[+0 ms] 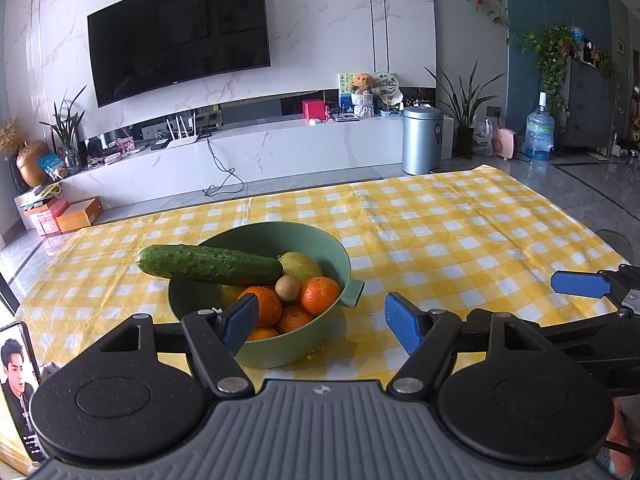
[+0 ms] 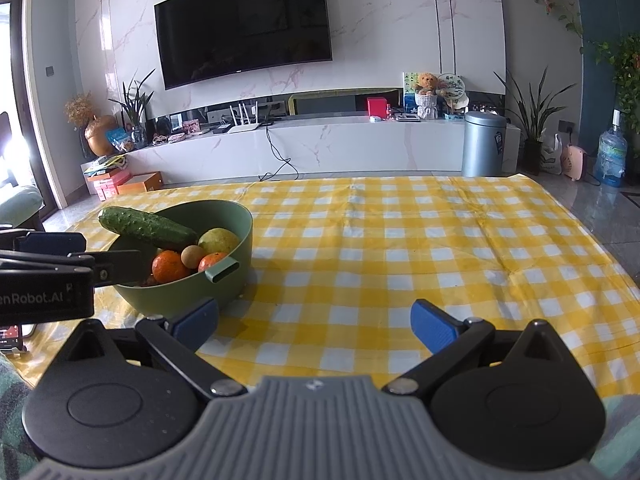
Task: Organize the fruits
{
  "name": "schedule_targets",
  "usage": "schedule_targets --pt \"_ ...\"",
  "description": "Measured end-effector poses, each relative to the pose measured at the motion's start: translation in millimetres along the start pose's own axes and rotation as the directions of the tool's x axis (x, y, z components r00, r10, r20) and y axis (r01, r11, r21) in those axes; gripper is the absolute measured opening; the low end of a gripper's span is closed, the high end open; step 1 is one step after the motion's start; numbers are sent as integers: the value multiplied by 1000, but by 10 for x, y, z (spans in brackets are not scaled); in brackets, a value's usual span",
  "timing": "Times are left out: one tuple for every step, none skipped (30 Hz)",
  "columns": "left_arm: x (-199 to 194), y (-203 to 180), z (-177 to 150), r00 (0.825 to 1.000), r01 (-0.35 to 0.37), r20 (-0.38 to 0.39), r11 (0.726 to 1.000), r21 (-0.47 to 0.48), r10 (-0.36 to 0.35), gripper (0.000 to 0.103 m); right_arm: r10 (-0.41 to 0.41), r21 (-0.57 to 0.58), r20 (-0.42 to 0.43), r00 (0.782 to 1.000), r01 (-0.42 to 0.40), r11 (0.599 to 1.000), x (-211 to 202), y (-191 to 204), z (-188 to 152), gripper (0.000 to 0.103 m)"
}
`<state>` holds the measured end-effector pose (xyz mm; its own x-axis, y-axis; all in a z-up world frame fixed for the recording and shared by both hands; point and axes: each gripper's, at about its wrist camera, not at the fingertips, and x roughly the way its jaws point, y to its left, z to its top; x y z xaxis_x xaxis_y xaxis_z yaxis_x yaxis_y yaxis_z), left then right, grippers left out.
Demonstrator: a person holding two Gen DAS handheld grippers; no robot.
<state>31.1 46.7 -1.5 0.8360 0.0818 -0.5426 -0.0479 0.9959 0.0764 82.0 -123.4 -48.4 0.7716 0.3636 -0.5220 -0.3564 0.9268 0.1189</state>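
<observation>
Only left wrist view shows a phone (image 1: 18,384).

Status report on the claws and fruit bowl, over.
Both claws open, empty. Green bowl full; cucumber across rim. Nothing in the way.

Home living room: wall-mounted television (image 2: 243,26), marble media console (image 2: 320,142), potted plants (image 1: 466,108).

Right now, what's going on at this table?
Both grippers hang open and empty above the yellow checked cloth. The left gripper faces the green bowl, which holds oranges, a pear, a small brown fruit and a cucumber lying across its rim. The right gripper points at bare cloth. Nothing is out of the bowl yet.
</observation>
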Motion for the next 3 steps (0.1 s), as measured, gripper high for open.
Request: schedule_targets --pt "1 1 0 1000 -3 0 1000 0 3 85 0 0 0 1000 0 1000 0 0 0 99" --pt "1 1 1 1000 -5 -1 1000 -1 5 85 0 1 -1 1000 0 1000 1 -6 1 99" --pt "0 2 2 1000 -5 -1 1000 -1 5 85 0 2 -1 1000 0 1000 0 -1 -3 99"
